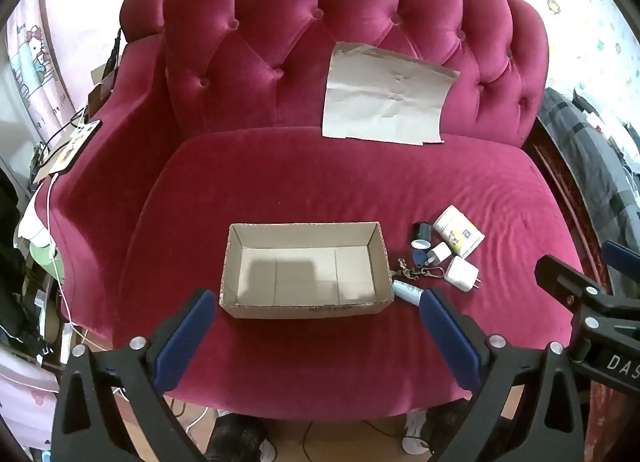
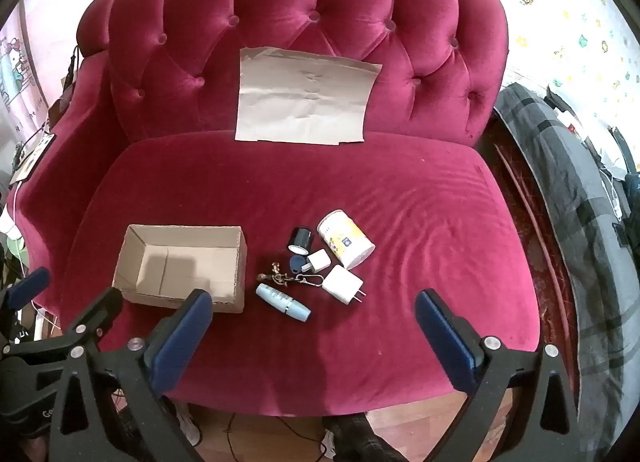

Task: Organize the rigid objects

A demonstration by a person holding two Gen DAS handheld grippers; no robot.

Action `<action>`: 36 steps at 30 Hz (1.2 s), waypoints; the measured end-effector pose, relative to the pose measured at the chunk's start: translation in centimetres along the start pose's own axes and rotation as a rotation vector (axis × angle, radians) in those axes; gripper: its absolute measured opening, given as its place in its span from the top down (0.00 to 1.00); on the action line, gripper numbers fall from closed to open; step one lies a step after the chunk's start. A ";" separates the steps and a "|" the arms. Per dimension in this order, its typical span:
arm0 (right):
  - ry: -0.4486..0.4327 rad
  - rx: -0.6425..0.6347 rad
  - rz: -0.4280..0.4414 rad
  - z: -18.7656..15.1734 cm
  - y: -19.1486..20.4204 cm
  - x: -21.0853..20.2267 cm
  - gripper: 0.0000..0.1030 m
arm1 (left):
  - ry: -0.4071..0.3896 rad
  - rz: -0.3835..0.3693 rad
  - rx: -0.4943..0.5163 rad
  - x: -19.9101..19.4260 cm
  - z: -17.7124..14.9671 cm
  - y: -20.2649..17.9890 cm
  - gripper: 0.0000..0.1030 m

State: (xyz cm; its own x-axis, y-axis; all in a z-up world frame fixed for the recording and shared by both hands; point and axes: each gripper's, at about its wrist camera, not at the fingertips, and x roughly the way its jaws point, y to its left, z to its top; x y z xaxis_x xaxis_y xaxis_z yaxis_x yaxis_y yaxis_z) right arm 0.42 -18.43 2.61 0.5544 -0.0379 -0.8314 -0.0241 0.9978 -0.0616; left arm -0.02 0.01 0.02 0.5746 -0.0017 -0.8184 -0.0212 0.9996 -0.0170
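Observation:
An open empty cardboard box (image 1: 304, 268) (image 2: 180, 266) sits on the red velvet seat. Right of it lie a white can (image 2: 346, 238) (image 1: 459, 230), a dark small jar (image 2: 301, 240), two white chargers (image 2: 343, 283) (image 2: 319, 260), a keychain with a blue fob (image 2: 288, 274) and a light blue tube (image 2: 283, 301). My left gripper (image 1: 316, 298) is open in front of the box. My right gripper (image 2: 314, 302) is open in front of the small objects, above the seat's front part. Both are empty.
A sheet of cardboard (image 2: 306, 102) leans on the tufted backrest (image 2: 312, 22). The left armrest (image 1: 104, 166) holds a small card with cables. A grey plaid blanket (image 2: 580, 190) lies to the right. Wood floor and cables show below the seat edge.

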 end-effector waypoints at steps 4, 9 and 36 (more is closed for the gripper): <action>0.006 0.002 0.005 0.0 0.1 -0.1 0.00 | -0.001 0.005 0.003 0.0 0.0 0.0 0.00; -0.001 -0.002 0.003 0.1 0.0 -0.1 0.00 | 0.000 0.009 0.001 -0.3 0.1 -0.3 0.00; -0.028 -0.014 0.000 0.4 0.3 -0.7 0.00 | -0.010 0.007 0.000 -0.6 0.9 0.1 0.00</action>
State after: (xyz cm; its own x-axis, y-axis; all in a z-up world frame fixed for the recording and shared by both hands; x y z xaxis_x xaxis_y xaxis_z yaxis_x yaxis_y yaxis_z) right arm 0.31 -18.04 3.38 0.5775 -0.0366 -0.8155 -0.0355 0.9969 -0.0699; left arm 0.35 0.12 1.02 0.5826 0.0054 -0.8127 -0.0255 0.9996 -0.0116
